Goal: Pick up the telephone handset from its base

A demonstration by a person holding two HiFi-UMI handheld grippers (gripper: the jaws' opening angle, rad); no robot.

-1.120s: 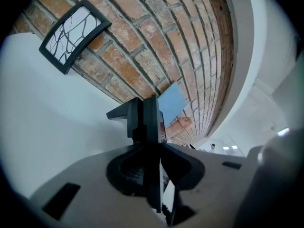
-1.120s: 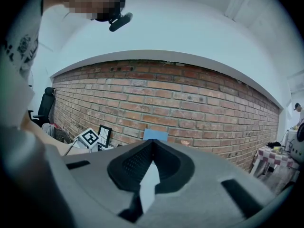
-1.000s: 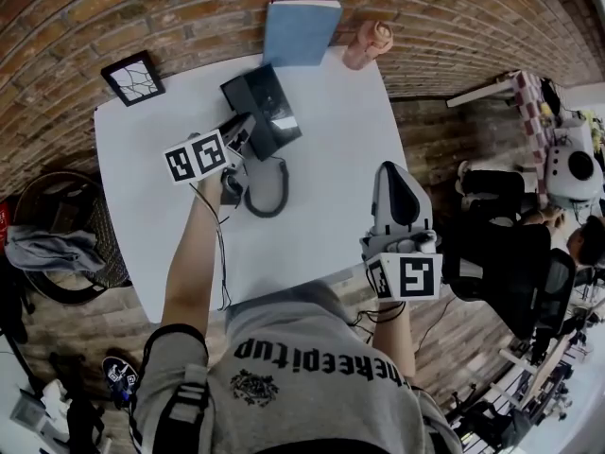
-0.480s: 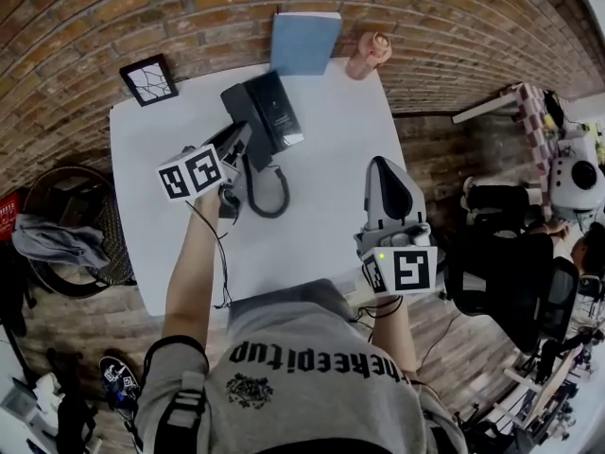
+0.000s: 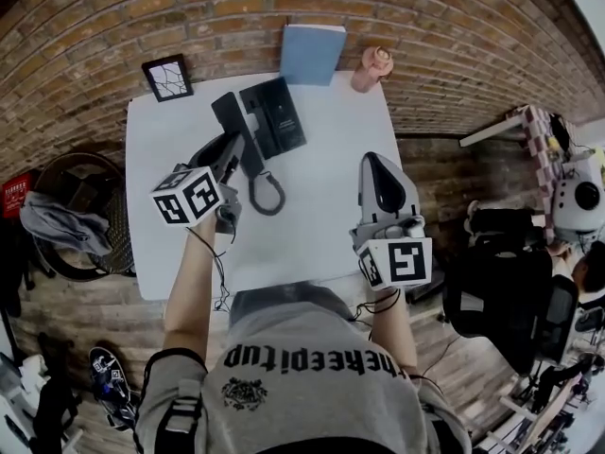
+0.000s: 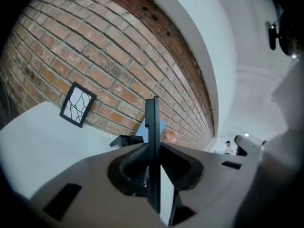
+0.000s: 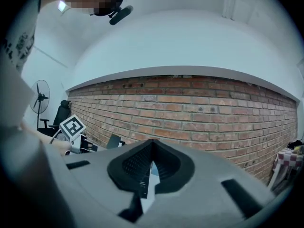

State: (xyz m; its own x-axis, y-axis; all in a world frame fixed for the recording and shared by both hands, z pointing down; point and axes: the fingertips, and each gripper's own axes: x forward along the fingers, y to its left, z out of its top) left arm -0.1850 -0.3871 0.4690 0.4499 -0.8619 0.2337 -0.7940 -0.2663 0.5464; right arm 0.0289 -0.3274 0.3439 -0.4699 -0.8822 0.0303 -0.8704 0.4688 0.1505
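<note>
The white table (image 5: 312, 239) lies bare in its near half, from four round to eight o'clock, open to pass. Its far edge is lined: picture frame (image 5: 168, 77) at eleven, blue book (image 5: 312, 53) at twelve, pink ornament (image 5: 371, 68) at one. The telephone base (image 5: 276, 116), handset (image 5: 228, 121) and coiled cord (image 5: 268, 194) crowd the middle.

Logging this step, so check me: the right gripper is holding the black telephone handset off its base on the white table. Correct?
No, the left gripper holds the telephone handset off its base, as the head view shows. The right gripper is shut and empty, away from the phone.
</note>
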